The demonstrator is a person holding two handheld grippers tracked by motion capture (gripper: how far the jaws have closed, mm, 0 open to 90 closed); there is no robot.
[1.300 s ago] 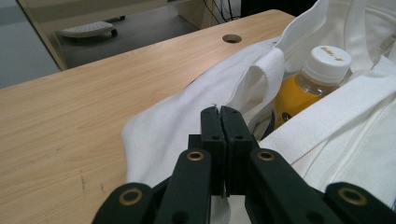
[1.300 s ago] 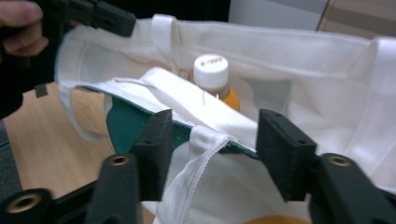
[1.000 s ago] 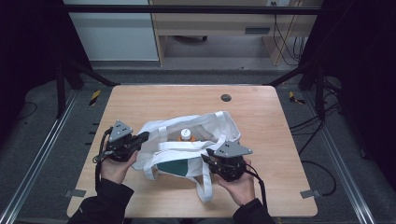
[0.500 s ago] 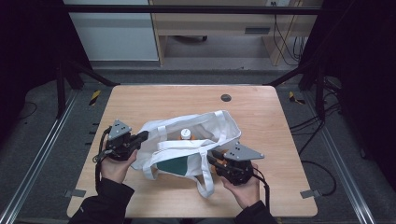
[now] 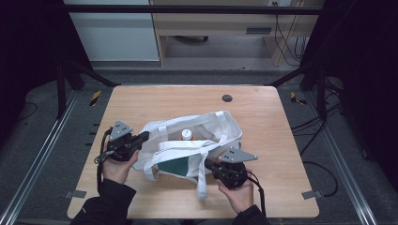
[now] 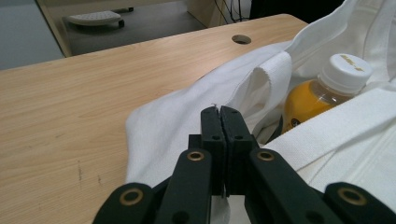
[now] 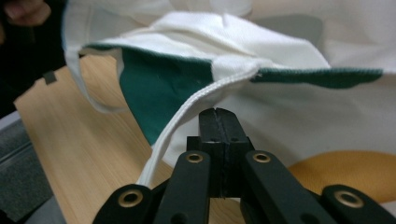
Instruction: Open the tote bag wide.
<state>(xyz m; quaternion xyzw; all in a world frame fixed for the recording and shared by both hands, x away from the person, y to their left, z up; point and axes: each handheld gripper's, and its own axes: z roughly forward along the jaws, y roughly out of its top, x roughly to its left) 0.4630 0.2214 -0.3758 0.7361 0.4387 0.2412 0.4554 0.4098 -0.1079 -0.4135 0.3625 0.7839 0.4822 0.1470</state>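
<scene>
In the high view, the right gripper is seen at lower centre-right of the frame, held in a hand that enters from the bottom edge. Its jaws have just been closing and are pressed together; in the right gripper view they stand just below a white strap of the bag, with nothing visibly pinched between them. The white canvas tote bag with a dark green panel lies at mid-frame on the light wooden table, slightly below centre, its mouth turned upward. A loose strap hangs toward the bottom edge, just beside the right gripper.

At left of centre, the left gripper is held by the other hand, its tips at the bag's left edge. In the left gripper view, the jaws are clamped together on a fold of the white fabric, a thin edge of cloth showing between the pads.

Inside the bag, a bottle of orange liquid with a white cap is seen, upright near the centre of the opening; it appears at right of the left gripper view. Farther up, a small dark round hole is set in the tabletop near its far edge.
</scene>
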